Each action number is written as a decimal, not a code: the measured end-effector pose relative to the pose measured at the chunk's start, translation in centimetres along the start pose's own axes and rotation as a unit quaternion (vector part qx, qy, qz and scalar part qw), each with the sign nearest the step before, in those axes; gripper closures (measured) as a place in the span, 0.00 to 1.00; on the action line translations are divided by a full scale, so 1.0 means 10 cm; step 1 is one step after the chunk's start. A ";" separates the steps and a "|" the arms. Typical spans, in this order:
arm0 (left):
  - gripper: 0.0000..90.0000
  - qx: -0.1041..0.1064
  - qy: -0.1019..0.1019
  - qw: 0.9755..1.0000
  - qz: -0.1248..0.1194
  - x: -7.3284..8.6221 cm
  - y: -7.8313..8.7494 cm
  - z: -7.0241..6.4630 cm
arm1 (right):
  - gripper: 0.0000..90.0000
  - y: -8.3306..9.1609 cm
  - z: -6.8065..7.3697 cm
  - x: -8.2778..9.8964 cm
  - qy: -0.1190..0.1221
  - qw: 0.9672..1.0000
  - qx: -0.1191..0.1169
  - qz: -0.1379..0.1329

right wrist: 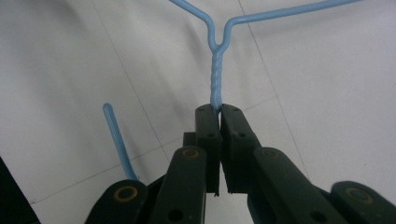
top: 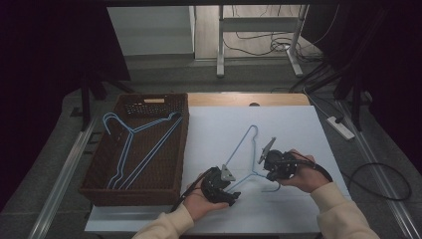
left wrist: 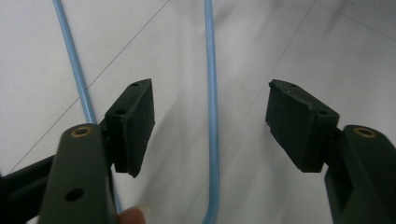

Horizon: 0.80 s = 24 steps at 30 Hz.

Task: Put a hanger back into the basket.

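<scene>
Brown wicker basket (top: 102,164) at left holds seemingly two blue hangers (top: 142,144); a thin blue wire hanger (top: 247,149) lies mid-frame on white sheet (top: 293,129); right gripper (right wrist: 219,109) pinches its twisted neck; left gripper (left wrist: 210,121) spread wide.

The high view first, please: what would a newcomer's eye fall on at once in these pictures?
Probably the blue wire hanger lying on the white table, with the right gripper shut on its twisted neck just below the hook. Next, the left gripper stands open, one blue wire of that hanger running between its jaws, untouched. At the left, a brown wicker basket holds more blue hangers.
</scene>
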<state>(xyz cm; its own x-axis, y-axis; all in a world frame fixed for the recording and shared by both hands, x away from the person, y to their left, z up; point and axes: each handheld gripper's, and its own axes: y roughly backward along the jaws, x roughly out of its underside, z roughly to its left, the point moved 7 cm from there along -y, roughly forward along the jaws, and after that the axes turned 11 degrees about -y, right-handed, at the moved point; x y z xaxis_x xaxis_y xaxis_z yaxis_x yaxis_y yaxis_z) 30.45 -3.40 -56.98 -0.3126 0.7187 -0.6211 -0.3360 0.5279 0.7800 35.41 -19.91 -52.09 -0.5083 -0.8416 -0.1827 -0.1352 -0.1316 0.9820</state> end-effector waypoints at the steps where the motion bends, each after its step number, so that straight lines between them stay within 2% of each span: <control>1: 0.40 0.001 0.002 1.000 0.002 0.00 -0.02 0.00 | 0.97 0.01 0.00 0.00 0.003 1.000 0.002 0.002; 3: 0.47 0.000 0.000 1.000 0.012 0.02 -0.06 0.01 | 0.97 0.01 0.01 -0.01 0.004 1.000 0.002 0.001; 5: 0.54 0.004 0.008 1.000 0.019 0.03 -0.10 0.03 | 0.97 0.02 0.02 -0.01 0.003 1.000 0.003 0.000; 7: 0.64 0.001 0.013 1.000 0.018 0.03 -0.09 0.05 | 0.97 0.02 0.02 -0.02 0.005 1.000 0.003 0.002; 9: 0.77 0.010 0.018 1.000 0.014 0.03 -0.08 0.06 | 0.97 0.02 0.02 -0.02 0.006 1.000 0.002 0.001; 12: 0.91 0.021 0.016 1.000 0.009 0.03 -0.08 0.04 | 0.97 0.02 0.01 -0.02 0.005 1.000 0.001 0.001; 13: 0.95 0.019 0.015 1.000 0.008 0.02 -0.07 0.04 | 0.97 0.02 0.01 -0.02 0.004 1.000 0.002 -0.001; 17: 0.96 0.013 0.010 1.000 0.004 0.01 -0.06 0.04 | 0.96 0.03 0.00 -0.02 -0.002 1.000 0.003 -0.010; 19: 0.96 0.008 0.013 1.000 -0.001 0.00 -0.04 0.04 | 0.95 0.04 -0.01 -0.02 -0.009 1.000 0.006 -0.023; 21: 0.96 0.005 0.013 1.000 -0.006 -0.01 -0.02 0.05 | 0.87 0.07 -0.04 -0.04 -0.028 0.998 0.005 -0.059; 23: 0.96 0.002 0.015 1.000 -0.014 -0.02 0.01 0.06 | 0.78 0.13 -0.07 -0.05 -0.052 0.994 -0.006 -0.098; 24: 0.96 -0.001 0.018 1.000 -0.020 -0.02 0.04 0.07 | 0.70 0.17 -0.09 -0.05 -0.072 0.989 -0.014 -0.126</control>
<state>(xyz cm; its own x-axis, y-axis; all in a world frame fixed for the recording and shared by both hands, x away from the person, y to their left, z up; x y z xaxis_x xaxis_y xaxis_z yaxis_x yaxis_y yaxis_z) 31.03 -3.06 -56.48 -0.3299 0.6803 -0.6545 -0.3506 0.5554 0.7541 36.24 -20.16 -50.33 -0.5769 -0.6977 -0.4247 -0.2509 -0.3434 0.9050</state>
